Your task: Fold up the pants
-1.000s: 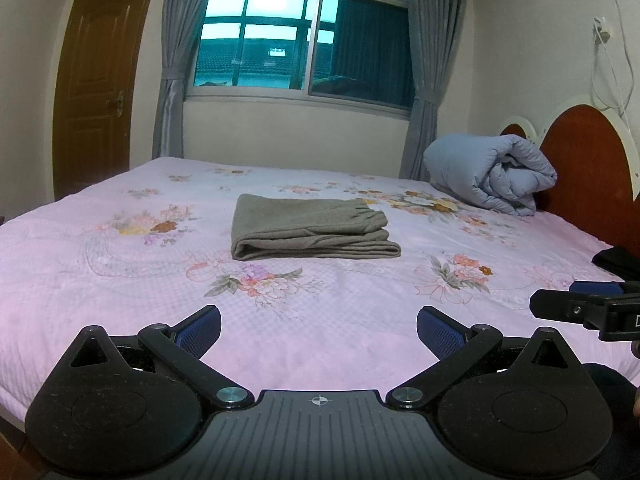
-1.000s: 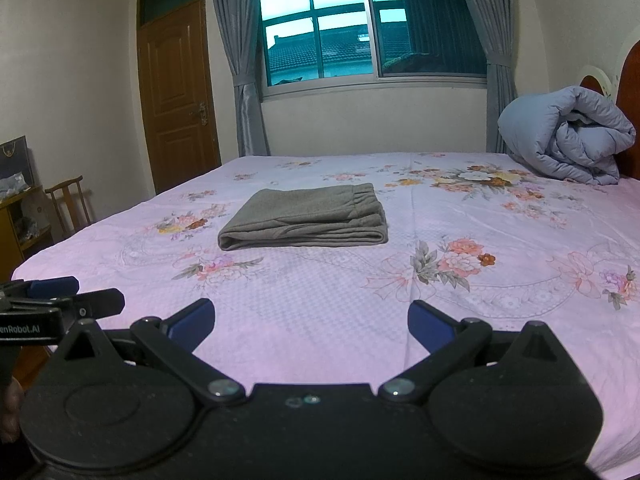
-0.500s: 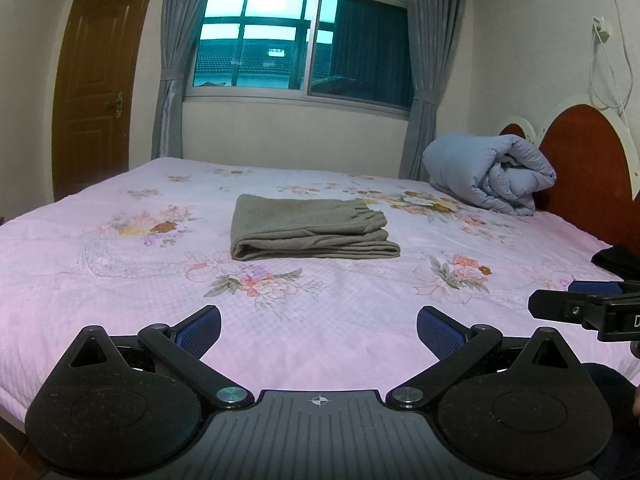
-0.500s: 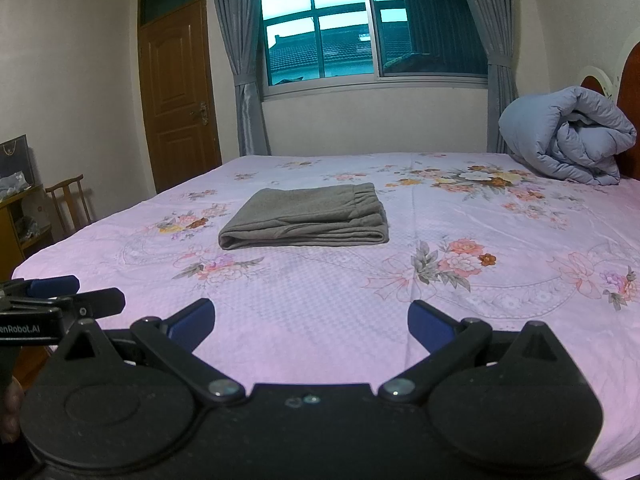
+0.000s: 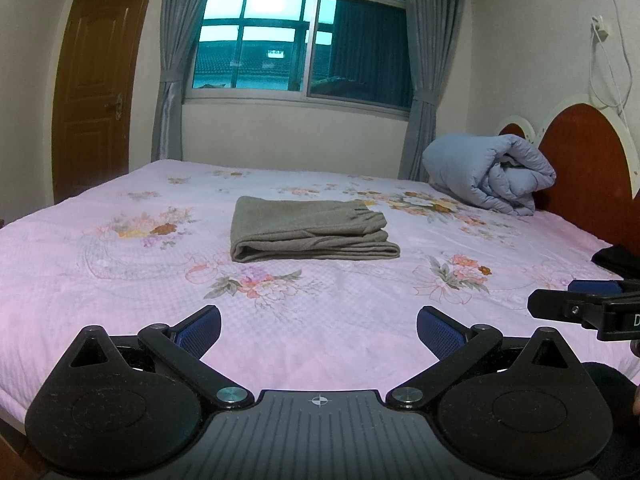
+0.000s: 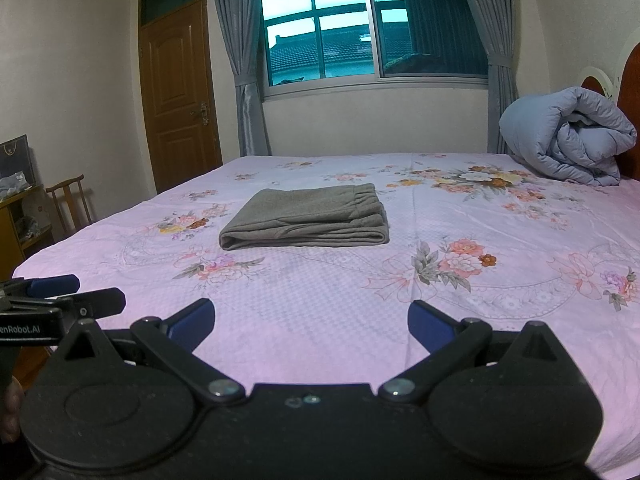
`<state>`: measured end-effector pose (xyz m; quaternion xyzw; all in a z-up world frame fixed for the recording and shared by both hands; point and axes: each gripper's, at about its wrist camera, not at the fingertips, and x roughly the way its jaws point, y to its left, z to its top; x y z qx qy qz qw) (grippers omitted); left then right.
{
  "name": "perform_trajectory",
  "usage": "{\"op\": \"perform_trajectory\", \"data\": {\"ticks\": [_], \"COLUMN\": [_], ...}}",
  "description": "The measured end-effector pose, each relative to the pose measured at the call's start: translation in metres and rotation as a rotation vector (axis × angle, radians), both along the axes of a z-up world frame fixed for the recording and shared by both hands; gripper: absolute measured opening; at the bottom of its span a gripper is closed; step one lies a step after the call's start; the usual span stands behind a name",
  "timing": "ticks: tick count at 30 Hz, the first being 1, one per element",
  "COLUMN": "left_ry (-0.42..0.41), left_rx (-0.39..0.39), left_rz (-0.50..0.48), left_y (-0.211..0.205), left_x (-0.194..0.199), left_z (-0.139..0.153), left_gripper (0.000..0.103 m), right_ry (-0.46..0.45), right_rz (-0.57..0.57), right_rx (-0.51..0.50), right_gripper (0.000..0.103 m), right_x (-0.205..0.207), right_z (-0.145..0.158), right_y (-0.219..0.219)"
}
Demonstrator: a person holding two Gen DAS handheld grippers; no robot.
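The grey pants (image 5: 308,230) lie folded into a flat rectangular stack in the middle of the pink floral bed (image 5: 120,280); they also show in the right wrist view (image 6: 308,218). My left gripper (image 5: 319,322) is open and empty, held back near the bed's front edge, well short of the pants. My right gripper (image 6: 310,316) is open and empty too, at the same distance. Each gripper shows at the edge of the other's view: the right one (image 5: 592,306), the left one (image 6: 60,296).
A rolled blue-grey duvet (image 5: 492,176) lies at the back right against the red headboard (image 5: 584,160). A dark item (image 5: 618,258) lies at the bed's right edge. A wooden chair (image 6: 68,200) and a door (image 6: 176,96) stand to the left.
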<state>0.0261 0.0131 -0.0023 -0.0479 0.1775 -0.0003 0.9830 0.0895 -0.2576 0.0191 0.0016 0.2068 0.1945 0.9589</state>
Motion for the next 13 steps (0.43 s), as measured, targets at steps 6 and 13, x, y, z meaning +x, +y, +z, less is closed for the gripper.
{"op": "perform_trajectory", "data": {"ticks": [6, 13], "left_ry": [-0.026, -0.029], "left_rx": [0.012, -0.004], "left_rz": [0.007, 0.012], "left_y": [0.0025, 0.0081], "left_x": [-0.0013, -0.0019], "left_z": [0.0032, 0.0025], "left_gripper": [0.103, 0.103], "right_ry": [0.001, 0.004], "right_rz": [0.000, -0.002], "right_rx": [0.000, 0.010], "right_gripper": [0.097, 0.097], "right_x": [0.0003, -0.0004], "right_z": [0.0000, -0.0005], "right_y": [-0.0002, 0.0002]}}
